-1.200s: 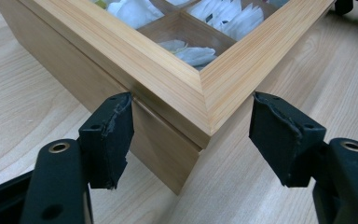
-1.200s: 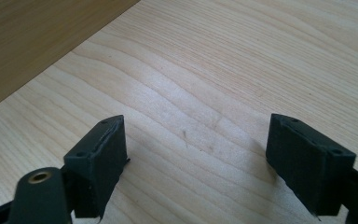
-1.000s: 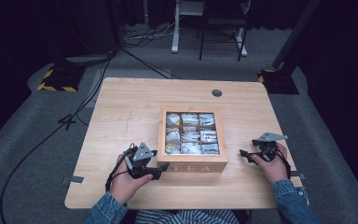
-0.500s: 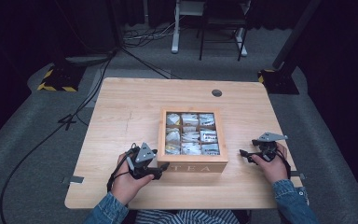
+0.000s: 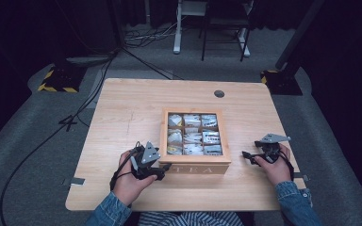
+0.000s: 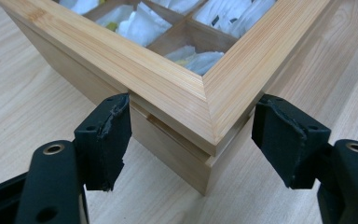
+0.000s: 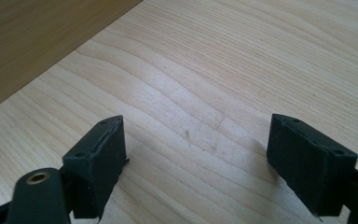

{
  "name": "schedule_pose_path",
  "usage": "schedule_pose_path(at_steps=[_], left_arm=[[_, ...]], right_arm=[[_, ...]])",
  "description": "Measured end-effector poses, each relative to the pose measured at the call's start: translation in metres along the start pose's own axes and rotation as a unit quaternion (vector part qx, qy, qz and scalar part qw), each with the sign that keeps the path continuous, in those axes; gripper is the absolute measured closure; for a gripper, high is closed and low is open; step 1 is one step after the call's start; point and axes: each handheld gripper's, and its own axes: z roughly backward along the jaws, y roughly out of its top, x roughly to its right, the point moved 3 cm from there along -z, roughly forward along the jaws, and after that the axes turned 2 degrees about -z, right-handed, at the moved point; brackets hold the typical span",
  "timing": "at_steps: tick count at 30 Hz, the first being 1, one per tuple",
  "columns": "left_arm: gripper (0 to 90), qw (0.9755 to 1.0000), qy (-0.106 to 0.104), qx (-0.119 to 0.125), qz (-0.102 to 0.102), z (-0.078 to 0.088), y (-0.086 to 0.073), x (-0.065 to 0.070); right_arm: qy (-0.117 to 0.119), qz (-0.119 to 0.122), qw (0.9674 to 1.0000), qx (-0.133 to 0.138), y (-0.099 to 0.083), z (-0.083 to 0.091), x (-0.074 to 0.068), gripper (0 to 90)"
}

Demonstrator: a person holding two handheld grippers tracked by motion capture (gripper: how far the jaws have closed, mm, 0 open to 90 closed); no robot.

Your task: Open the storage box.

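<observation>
we've got the left gripper low at the tea box's near left corner, jaws just opened wider, straddling the corner. our right gripper rests on the table right of the box, jaws apart, holding nothing.

Here's the table, a pale wooden top with rounded corners and plain grain running across it. On it, near the front edge and a touch right of the middle, sits a wooden tea box, its glazed lid shut over a grid of compartments with tea bags showing through. A small round dark grommet sits in the far right part of the top. The far left stretch is bare wood.
</observation>
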Motion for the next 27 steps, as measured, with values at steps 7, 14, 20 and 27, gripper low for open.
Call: schedule_pose_path(at_steps=[7, 14, 20, 27], left_arm=[[28.8, 0.9998, 0.002, 0.020, -0.004, 0.007, 0.008, -0.003], [28.4, 0.9995, 0.003, 0.031, -0.008, 0.011, 0.015, -0.006], [28.1, 0.9983, 0.003, 0.056, -0.013, 0.019, 0.031, -0.013], [28.3, 0.9979, 0.002, 0.064, -0.012, 0.024, 0.042, -0.018]], right_arm=[[0.001, -0.001, 1.0000, 0.000, 0.000, 0.000, 0.000, 20.0], [0.002, -0.001, 1.0000, 0.000, 0.000, 0.000, 0.000, 20.0], [-0.001, -0.001, 1.0000, 0.000, 0.000, 0.000, 0.000, 19.9], [-0.001, -0.001, 1.0000, 0.000, 0.000, 0.000, 0.000, 19.9]])
